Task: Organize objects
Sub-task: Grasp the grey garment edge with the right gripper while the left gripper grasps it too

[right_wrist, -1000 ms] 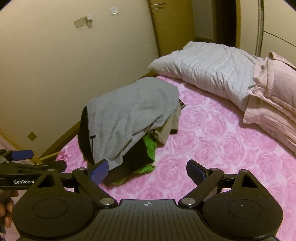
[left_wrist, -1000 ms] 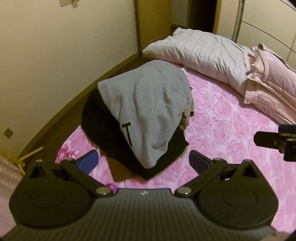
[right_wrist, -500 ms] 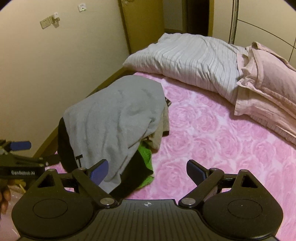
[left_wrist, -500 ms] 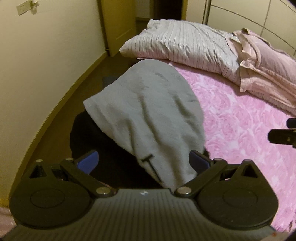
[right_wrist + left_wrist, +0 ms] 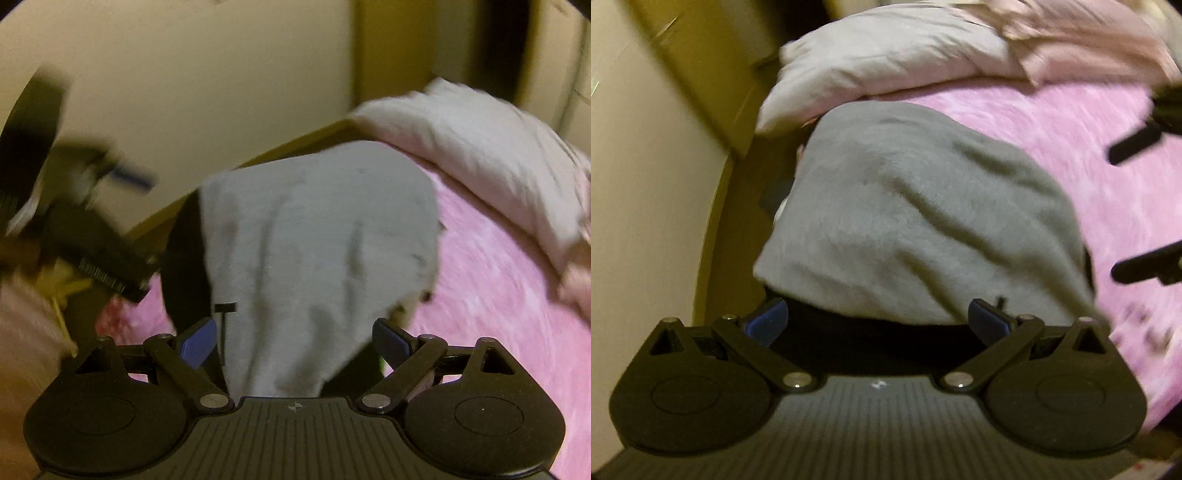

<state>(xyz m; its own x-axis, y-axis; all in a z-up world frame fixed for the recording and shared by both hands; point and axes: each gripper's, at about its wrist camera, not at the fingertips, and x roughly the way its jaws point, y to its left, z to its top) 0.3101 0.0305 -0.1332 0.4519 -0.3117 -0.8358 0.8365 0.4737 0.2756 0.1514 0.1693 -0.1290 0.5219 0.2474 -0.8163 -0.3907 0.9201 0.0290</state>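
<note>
Bedroom, cream wall at 10 o'clock, wooden skirting along the floor edge. Bed under a fuzzy pink rose-print blanket; striped grey-white pillow at 12 o'clock, pale pink pillow at 1 o'clock. Both views motion-blurred.

Clothes pile at the bed's left edge, domed shape: soft grey knit garment draped on top, black garment beneath. Pile fills centre frame in both views.

Left gripper: blue-padded fingers spread wide, nothing clamped, straddling the near edge of the pile over the black layer. Contact with cloth not resolvable.

Right gripper: fingers likewise spread wide, grey cloth lying between them, not pinched.

Right view only: black "T" mark on the grey garment at 7 o'clock, sliver of green at the pile's base, left gripper seen blurred at 9 o'clock. Left view only: right gripper's two black fingers at 3 o'clock.
</note>
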